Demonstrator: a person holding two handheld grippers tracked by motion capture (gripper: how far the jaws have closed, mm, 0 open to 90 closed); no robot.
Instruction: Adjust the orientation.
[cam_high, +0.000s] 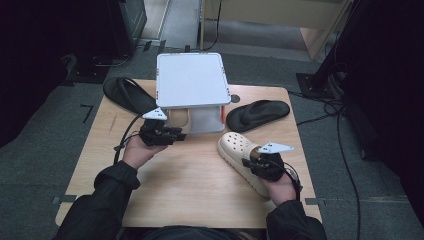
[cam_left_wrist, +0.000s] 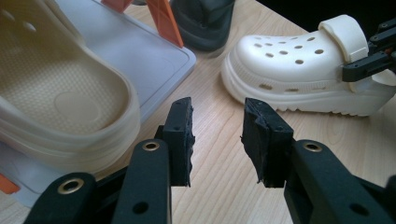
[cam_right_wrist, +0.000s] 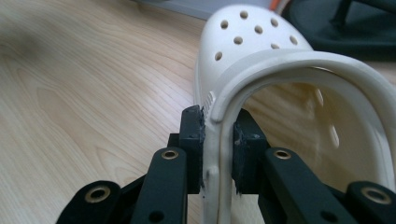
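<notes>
With one clog already shelved, the right gripper (cam_right_wrist: 218, 151) pinches its mate's (cam_high: 239, 150) rim; the left gripper (cam_left_wrist: 217, 140) stands empty, half-open.

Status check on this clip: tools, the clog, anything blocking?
Right tool clamped on white clog's side wall at the heel opening. Left tool open, nothing between pads, near beige clog on grey rack shelf. Tabletop around white clog bare.

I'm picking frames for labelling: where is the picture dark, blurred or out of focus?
High view: dark surroundings, table evenly lit. Left gripper view: near beige clog soft, white clog sharp. Right gripper view: tabletop blurred at upper left, clog rim at the fingers sharp.
</notes>
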